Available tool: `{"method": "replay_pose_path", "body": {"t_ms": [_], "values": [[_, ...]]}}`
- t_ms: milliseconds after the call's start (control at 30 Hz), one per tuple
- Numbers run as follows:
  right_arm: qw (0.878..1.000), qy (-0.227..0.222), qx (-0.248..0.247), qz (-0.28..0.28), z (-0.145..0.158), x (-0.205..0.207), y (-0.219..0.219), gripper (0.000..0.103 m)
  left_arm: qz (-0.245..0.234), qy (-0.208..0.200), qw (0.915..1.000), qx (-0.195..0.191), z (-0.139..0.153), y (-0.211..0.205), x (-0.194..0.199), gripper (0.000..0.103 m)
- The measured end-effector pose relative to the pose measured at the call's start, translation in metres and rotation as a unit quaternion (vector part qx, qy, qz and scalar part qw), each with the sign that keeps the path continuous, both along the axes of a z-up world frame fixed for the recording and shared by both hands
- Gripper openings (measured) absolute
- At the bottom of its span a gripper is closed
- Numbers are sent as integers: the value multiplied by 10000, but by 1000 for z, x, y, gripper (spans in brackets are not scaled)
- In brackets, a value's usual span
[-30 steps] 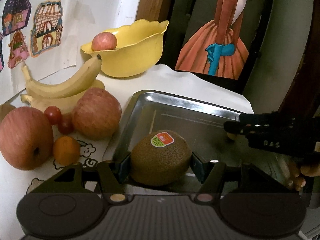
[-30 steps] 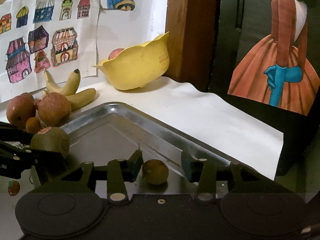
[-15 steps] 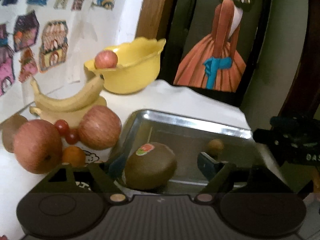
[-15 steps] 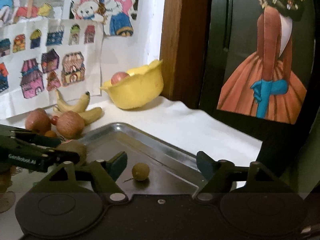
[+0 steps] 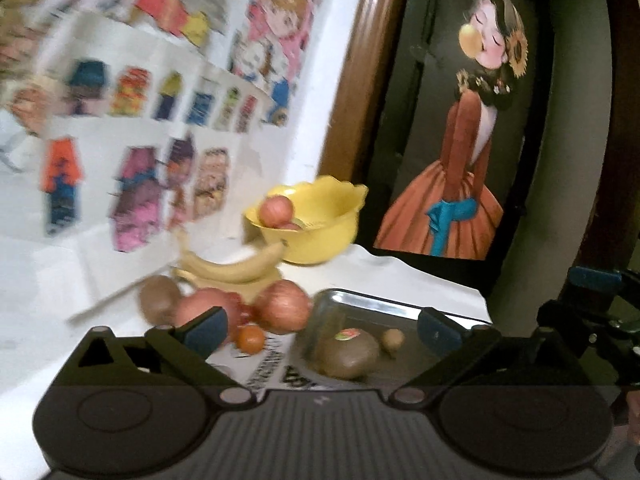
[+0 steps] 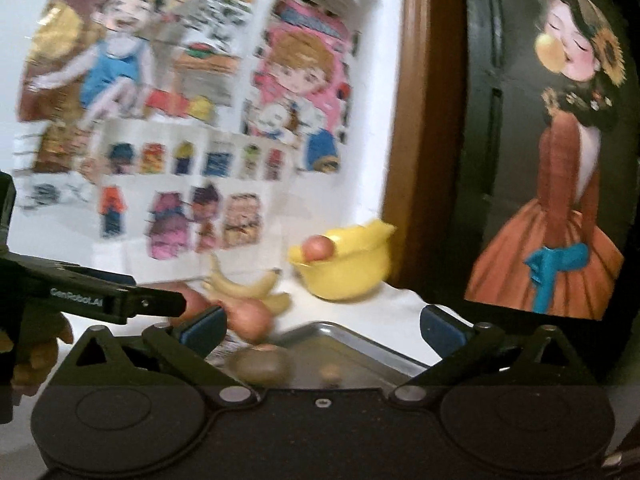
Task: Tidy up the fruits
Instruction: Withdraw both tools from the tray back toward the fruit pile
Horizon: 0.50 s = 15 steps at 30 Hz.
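Fruit is split between two places here. In the left wrist view, the metal tray (image 5: pixel 362 304) holds a stickered kiwi (image 5: pixel 349 354) near its 8 o'clock corner and a small brown round fruit (image 5: pixel 393 339) just beside it at about 2 o'clock from the kiwi. Off the tray, toward 9 o'clock, lie two red apples (image 5: pixel 285 306), a small orange fruit (image 5: pixel 249 338), a second kiwi (image 5: pixel 159 297), something small and red between the apples (too blurred for us to name) and the bananas (image 5: pixel 236 268). The yellow bowl (image 5: pixel 320 224) at 12 o'clock holds another apple.

Our left gripper (image 5: pixel 320 326) is spread wide and carries nothing; the right gripper (image 6: pixel 320 326) is likewise wide apart and empty, and both hang above the tray's near edge.

We judge the step in hand to be choosing and reaching for the next loose fruit. To do it well:

- Pick with the left tool, since the pile sits on its side at 9 to 10 o'clock.
- Take the orange fruit or the nearer apple first; they are outermost, so the fingers can straddle one without nudging its neighbours.
- Come down with the jaws level and centred on the widest part, because round fruit rolls away from an off-centre squeeze.
- Close gently on soft skin.
- Keep the right tool clear at 3 o'clock, so the two do not cross over the tray.
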State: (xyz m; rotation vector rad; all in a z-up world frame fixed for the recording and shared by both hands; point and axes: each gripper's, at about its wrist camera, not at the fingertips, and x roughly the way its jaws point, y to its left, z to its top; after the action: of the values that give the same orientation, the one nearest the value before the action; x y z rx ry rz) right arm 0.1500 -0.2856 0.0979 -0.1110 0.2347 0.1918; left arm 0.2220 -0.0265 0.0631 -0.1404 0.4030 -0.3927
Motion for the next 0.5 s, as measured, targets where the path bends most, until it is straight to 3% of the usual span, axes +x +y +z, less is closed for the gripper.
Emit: {"method": "replay_pose_path", "body": {"t_ms": [233, 500], "values": [[9984, 42, 18, 558, 1, -16, 57, 102, 405, -143, 9988, 216, 11, 54, -31, 103], [9933, 396, -107, 1076, -11, -8, 116, 102, 749, -112, 9963, 394, 6, 104, -50, 103]]}}
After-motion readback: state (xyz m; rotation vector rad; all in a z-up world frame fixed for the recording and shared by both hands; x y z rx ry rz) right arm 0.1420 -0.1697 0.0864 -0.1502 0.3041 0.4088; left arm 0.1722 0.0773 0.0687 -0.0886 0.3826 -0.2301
